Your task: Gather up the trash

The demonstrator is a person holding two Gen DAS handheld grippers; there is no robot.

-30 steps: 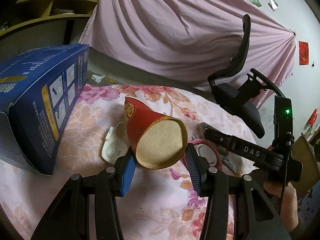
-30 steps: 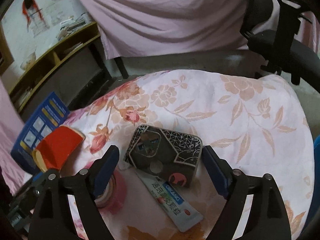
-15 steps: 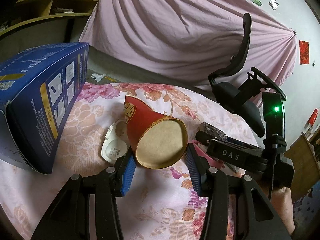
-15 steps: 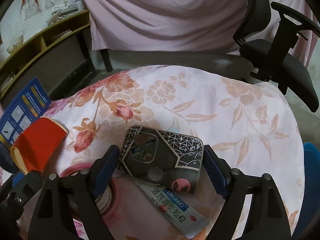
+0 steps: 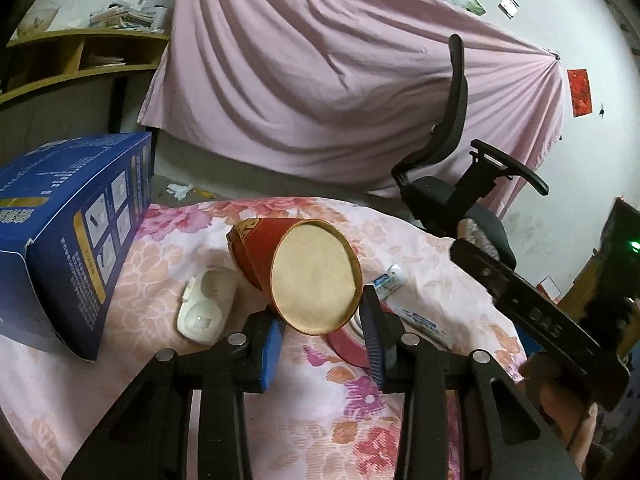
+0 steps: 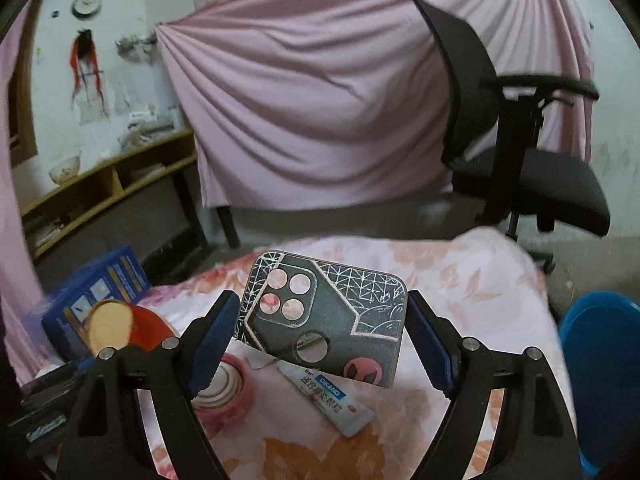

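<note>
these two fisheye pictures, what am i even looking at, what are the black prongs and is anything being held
No robot here: a person holds a two-finger gripper in each hand, with a camera on each looking along its black prongs. The left gripper has just been closing on a red paper cup, which is lifted and tilted between its blue pads. The right gripper clamps a dark phone case, raised off the flowered cloth. Left lying on the cloth: a blue box, a white plastic shell, a pink tape roll and a small tube. A black chair stands behind.
</note>
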